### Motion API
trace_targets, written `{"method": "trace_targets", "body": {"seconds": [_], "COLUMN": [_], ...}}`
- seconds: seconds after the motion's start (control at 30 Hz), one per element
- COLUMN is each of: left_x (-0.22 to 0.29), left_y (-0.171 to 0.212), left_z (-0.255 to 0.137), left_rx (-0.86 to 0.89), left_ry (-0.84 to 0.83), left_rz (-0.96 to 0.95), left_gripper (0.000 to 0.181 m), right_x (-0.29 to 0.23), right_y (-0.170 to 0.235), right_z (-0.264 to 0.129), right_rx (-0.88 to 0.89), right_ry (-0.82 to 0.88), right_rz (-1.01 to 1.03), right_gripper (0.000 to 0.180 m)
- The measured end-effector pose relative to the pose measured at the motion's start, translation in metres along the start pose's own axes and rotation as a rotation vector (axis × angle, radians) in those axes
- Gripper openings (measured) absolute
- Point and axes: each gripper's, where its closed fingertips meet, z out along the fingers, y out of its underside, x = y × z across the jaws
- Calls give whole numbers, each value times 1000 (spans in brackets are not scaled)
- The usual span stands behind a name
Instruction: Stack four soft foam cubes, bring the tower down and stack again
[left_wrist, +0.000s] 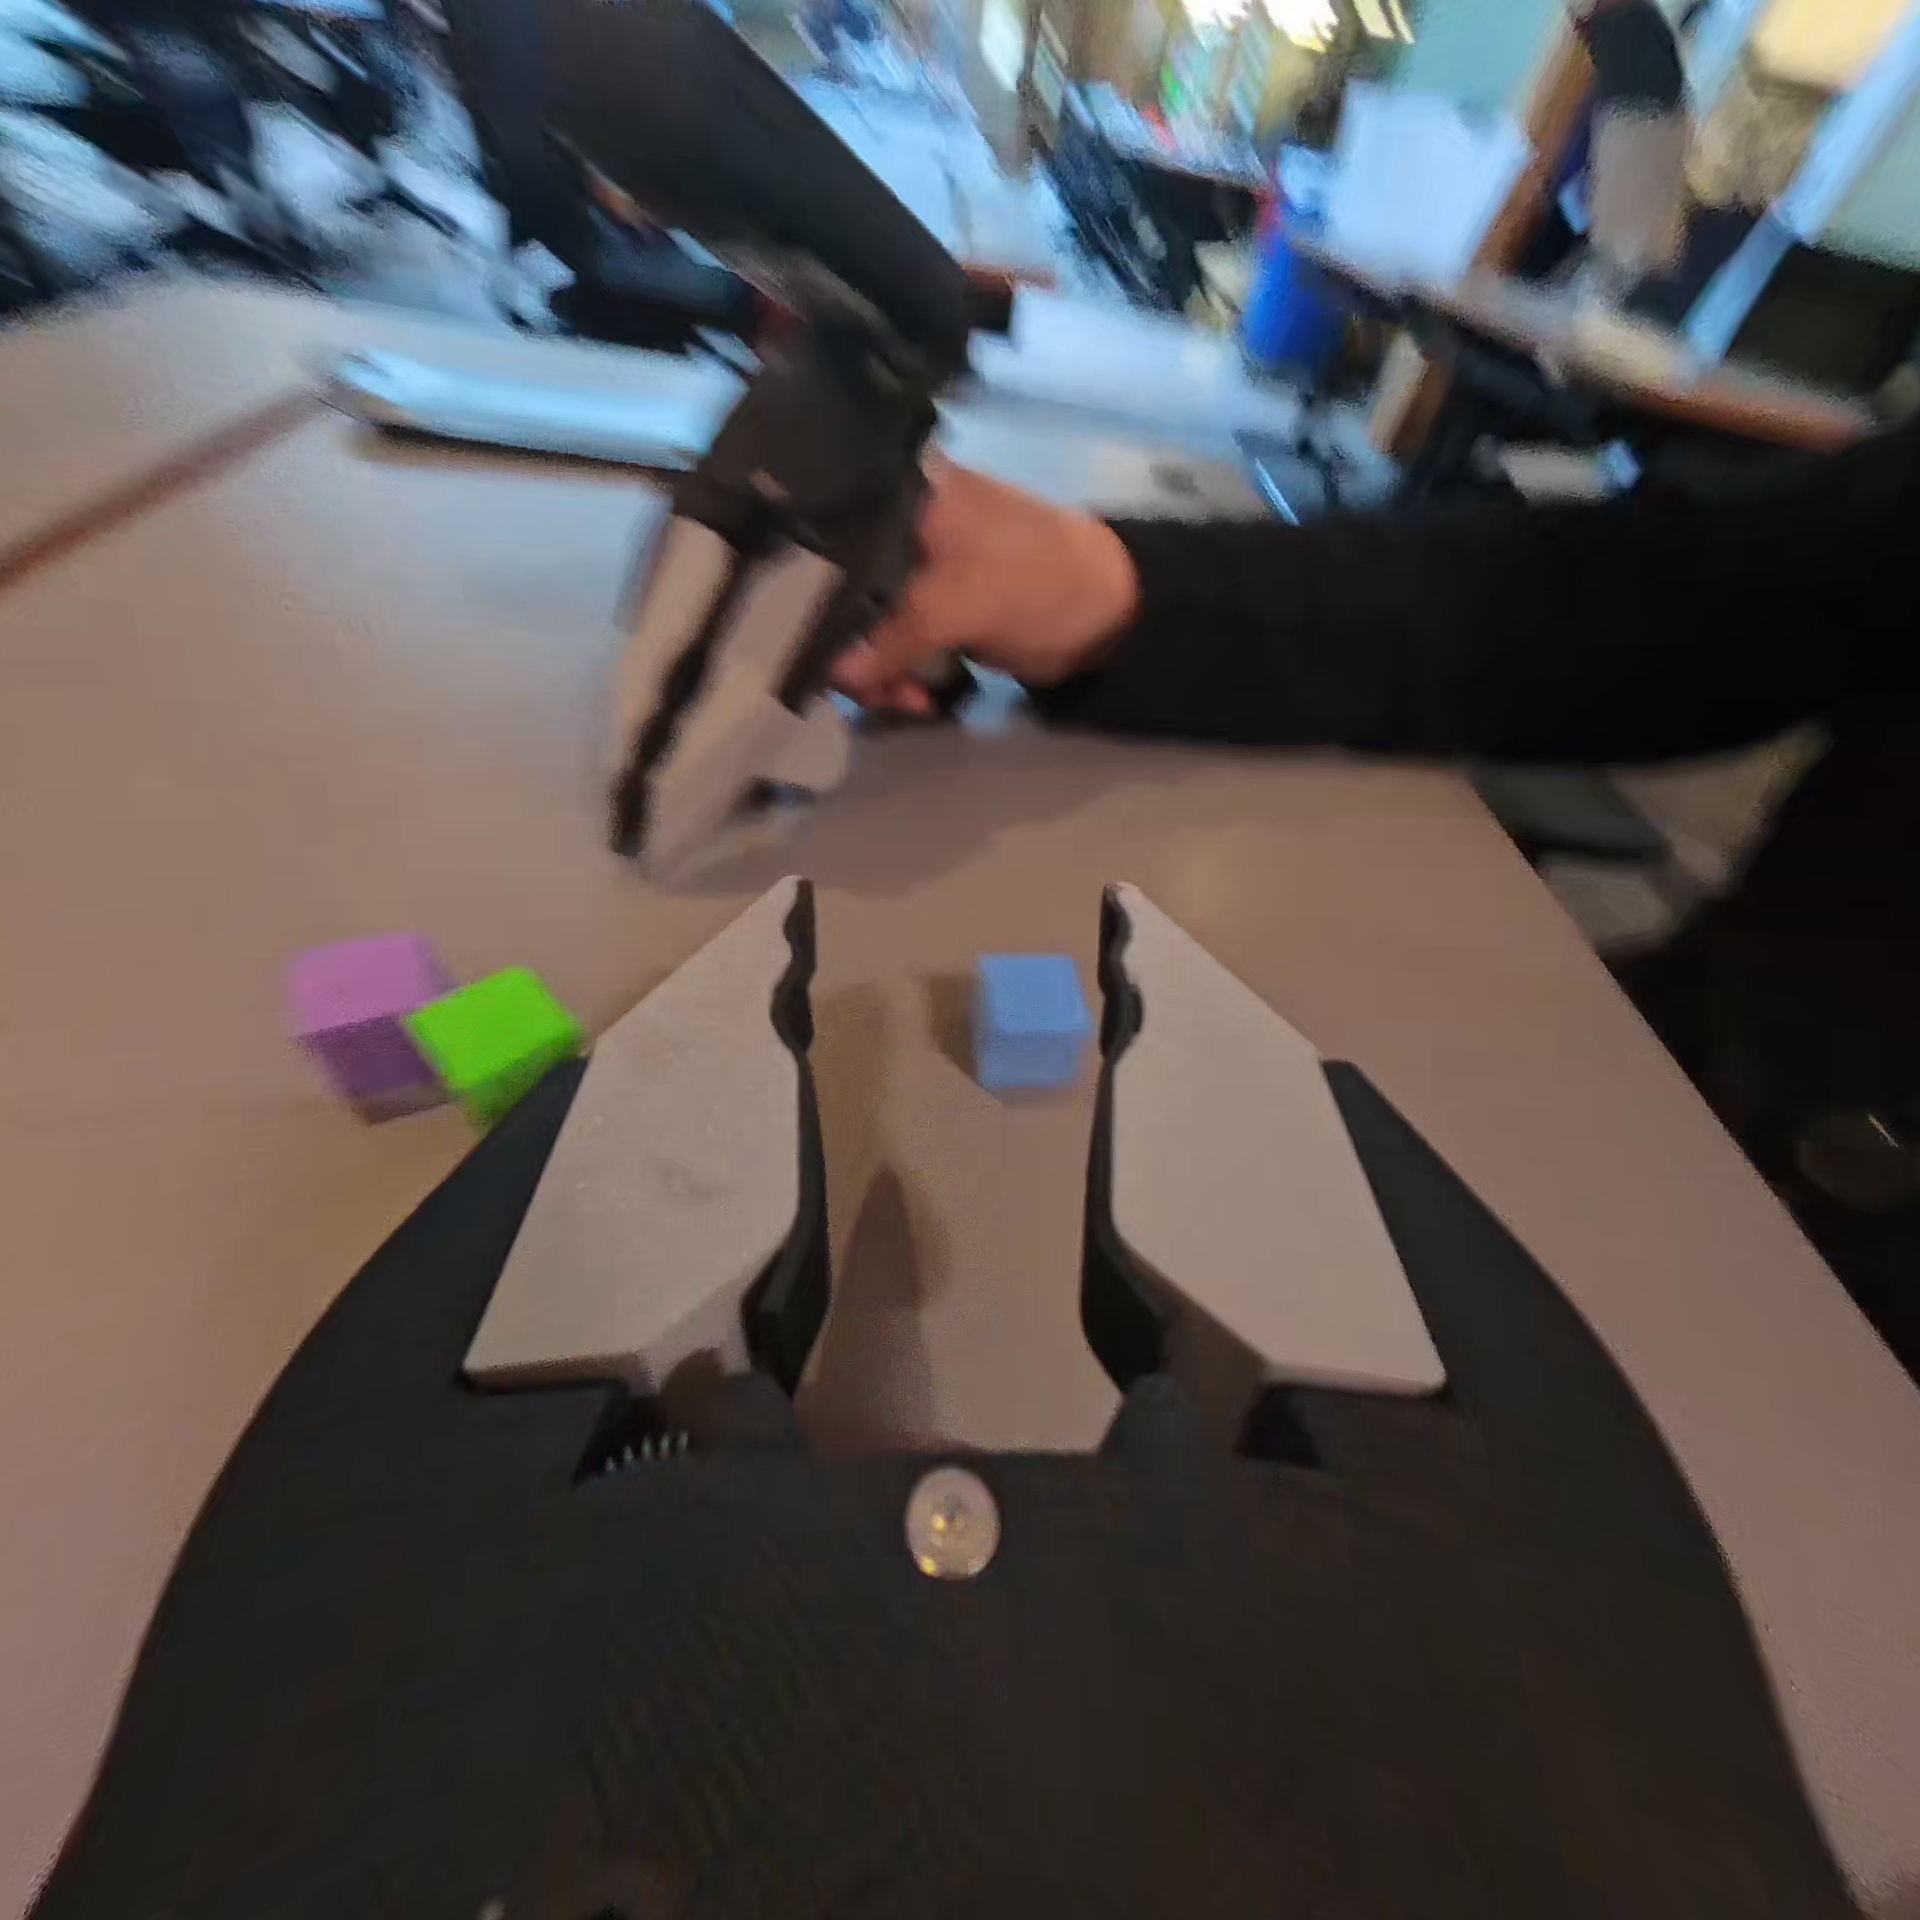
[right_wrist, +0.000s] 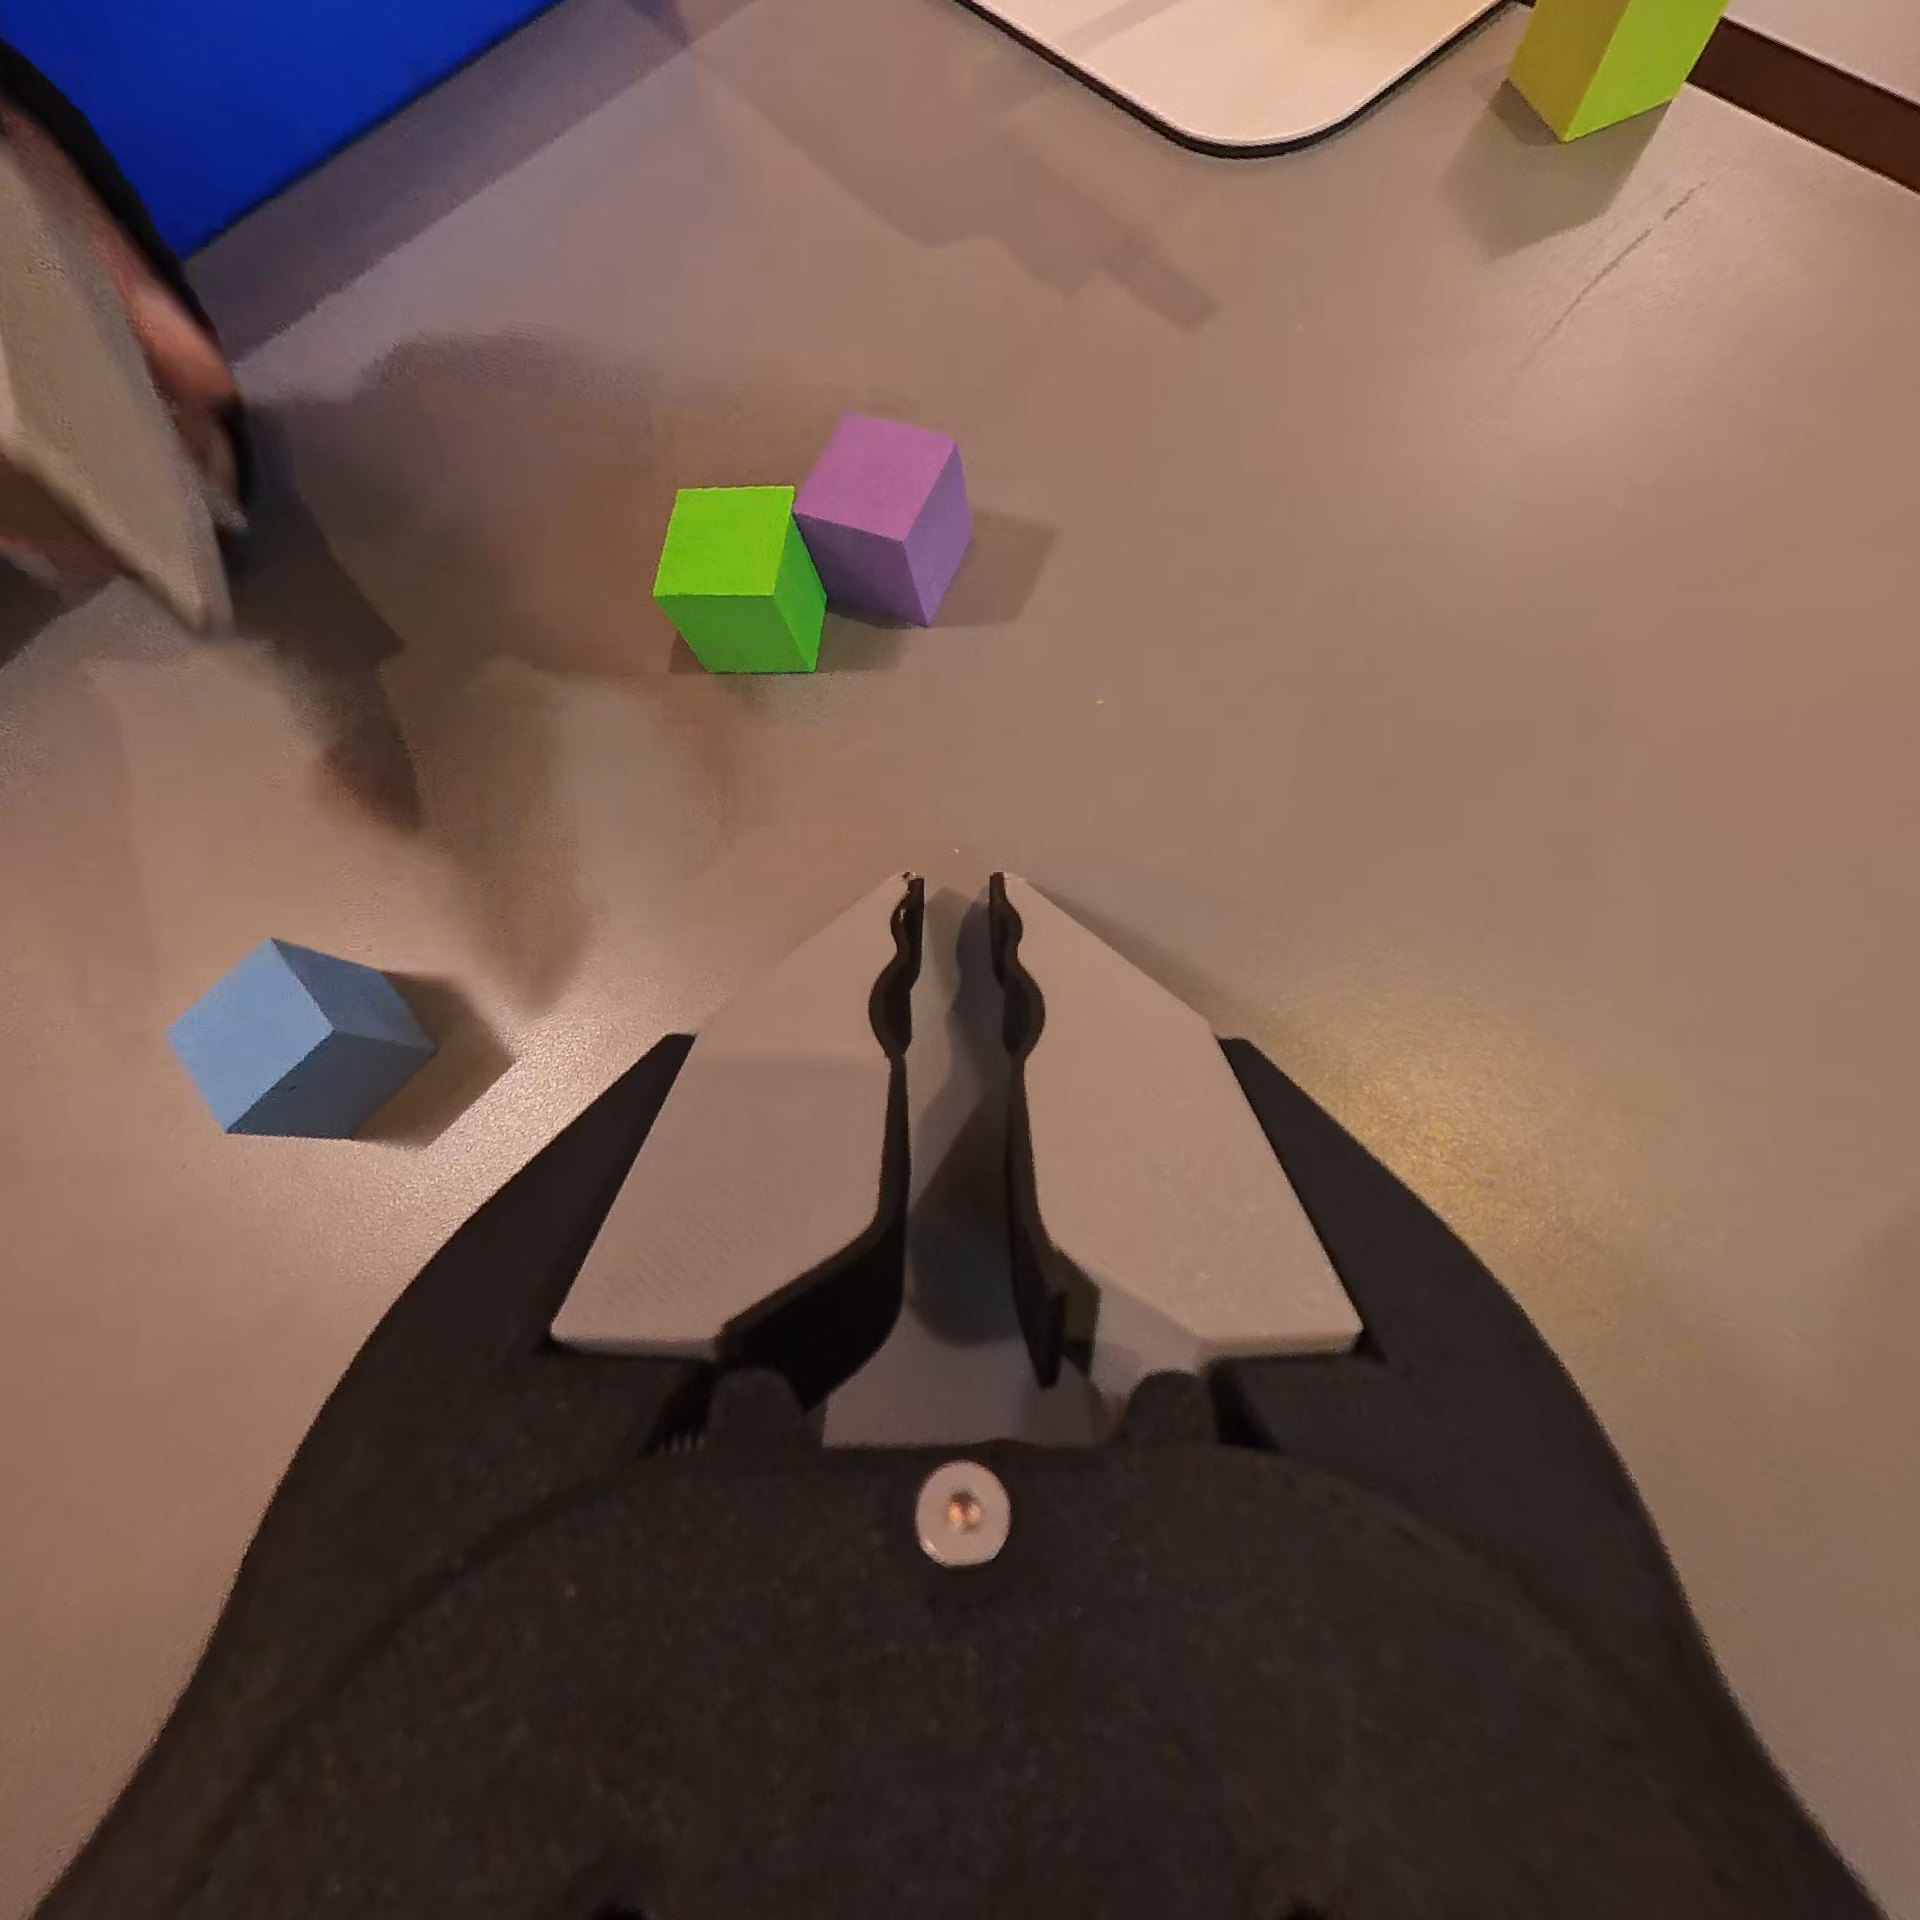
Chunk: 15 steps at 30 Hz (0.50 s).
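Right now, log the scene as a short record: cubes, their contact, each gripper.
blue foam cube: alone on the grey table, upright
green foam cube: on table, touching the purple one
purple foam cube: on table, beside green
yellow-green foam block: far corner, apart
stack: none built
left gripper: open, empty, blue cube ahead
right gripper: nearly closed, empty
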Motion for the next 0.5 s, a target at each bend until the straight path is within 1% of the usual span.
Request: {"method": "trace_targets", "body": {"seconds": [0.03,0.1,0.13,0.2,0.27,0.33,0.43,0.5], "left_x": [-22,-68,-78,-87,-90,-97,-104,-104], "left_y": [-5,1,6,15,25,34,46,53], "left_z": [-5,-15,-16,-14,-8,-6,-1,4], "left_rx": [41,13,-17,-82,-159,-225,-317,-374], "left_ry": [-118,-372,-427,-492,-538,-613,-681,-677], "left_rz": [-24,-101,-133,-160,-158,-164,-168,-162], "left_gripper": [52,54,58,59,64,64,56,51], "right_x": [0,0,0,0,0,0,0,0], "right_y": [0,0,0,0,0,0,0,0], "right_z": [0,0,0,0,0,0,0,0], "right_rx": [0,0,0,0,0,0,0,0], "right_ry": [1,0,-1,-3,-3,-3,-6,-5], "right_rz": [-1,-2,-1,0,-1,0,4,5], "right_gripper": [10,10,10,11,11,11,10,10]}}
